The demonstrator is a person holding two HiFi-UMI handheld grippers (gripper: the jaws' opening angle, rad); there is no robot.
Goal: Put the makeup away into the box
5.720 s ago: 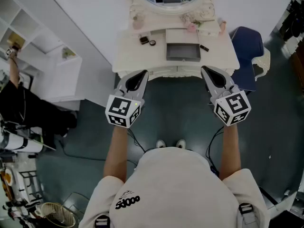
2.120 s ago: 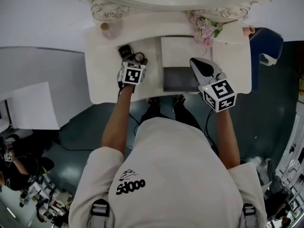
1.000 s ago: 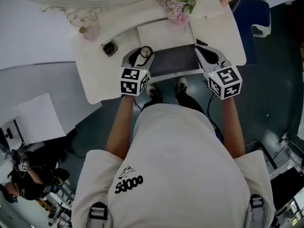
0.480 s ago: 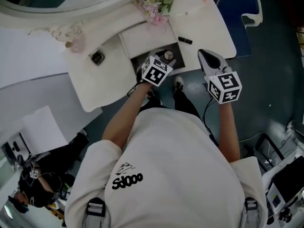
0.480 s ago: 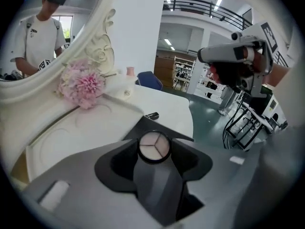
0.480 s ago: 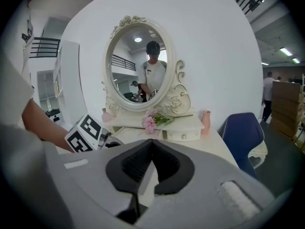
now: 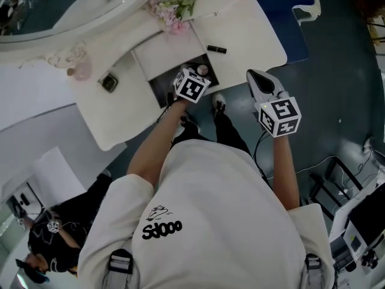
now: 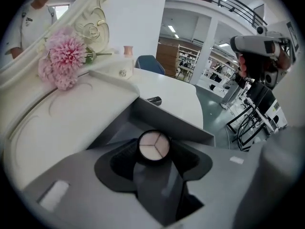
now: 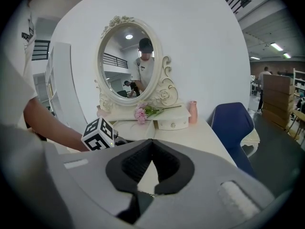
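Note:
A round compact [image 8: 153,146] with pale three-part powder sits between the jaws of my left gripper [image 8: 153,152], which is shut on it. In the head view that gripper [image 7: 199,74] holds the compact [image 7: 203,69] over the open grey box [image 7: 162,84] set into the white dressing table [image 7: 246,41]. The box's grey wall [image 8: 167,116] lies just beyond the compact. My right gripper [image 7: 252,75] hangs off the table's front right edge, shut with nothing in it; its own view shows the closed jaws [image 9: 151,147].
A black tube [image 7: 216,49] lies on the table right of the box. A square black compact [image 7: 109,82] and a pink bottle [image 7: 79,72] stand to the left. Pink flowers [image 7: 169,11], an oval mirror [image 9: 127,63] and a pink vase [image 9: 192,112] line the back. A blue chair [image 9: 232,123] stands to the right.
My left gripper has carried the round compact rightwards from the table top to over the grey box and lower. The right gripper has drawn back off the table's edge.

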